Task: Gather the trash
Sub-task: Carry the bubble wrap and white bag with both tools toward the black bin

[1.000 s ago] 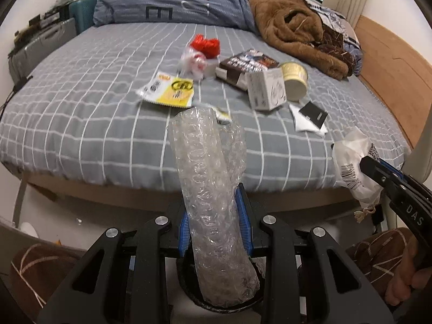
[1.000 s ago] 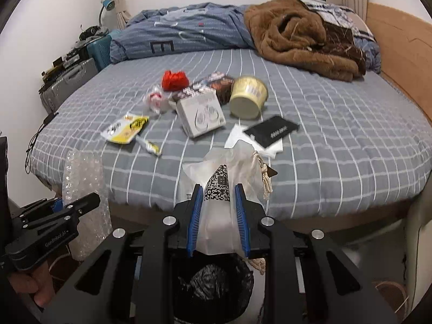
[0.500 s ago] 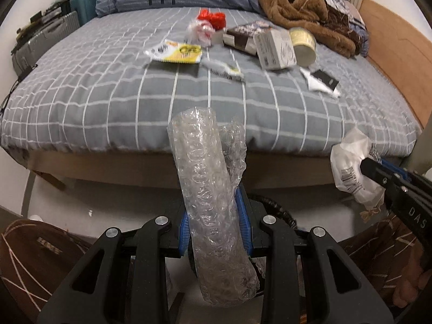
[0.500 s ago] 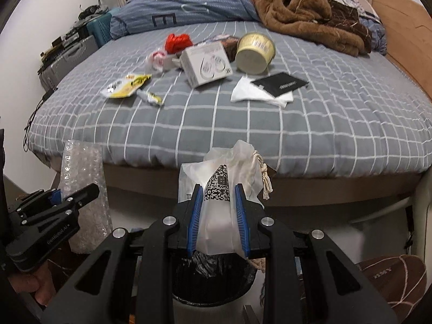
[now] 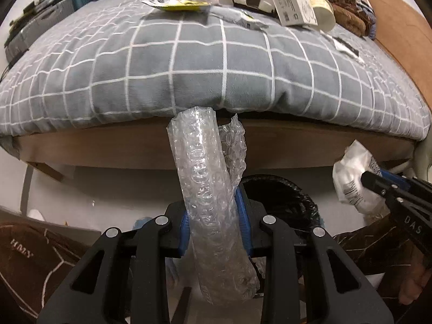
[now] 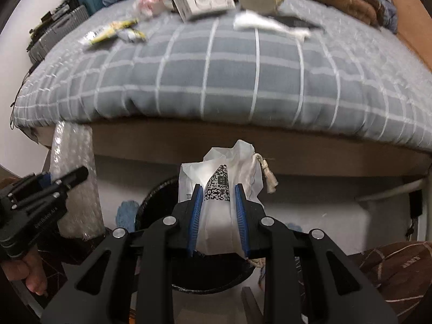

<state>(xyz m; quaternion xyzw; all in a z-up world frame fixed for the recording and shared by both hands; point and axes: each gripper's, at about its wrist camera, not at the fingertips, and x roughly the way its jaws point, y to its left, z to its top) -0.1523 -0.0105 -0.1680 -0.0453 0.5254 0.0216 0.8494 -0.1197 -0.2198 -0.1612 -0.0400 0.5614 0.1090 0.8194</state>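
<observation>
Two hand-held grippers [image 5: 213, 213] [image 6: 218, 189], trash [image 5: 208, 189] between fingers

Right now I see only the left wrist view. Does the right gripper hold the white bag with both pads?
Observer: Yes. In the right wrist view the right gripper has both pads pressed on the bag, with a code label between them.
Operator: Does anything hang loose from it?
Observer: A knotted cord hangs at the bag's right side.
Operator: Is the bin under that gripper?
Observer: The bin shows its black rim just below the fingers there.
</observation>
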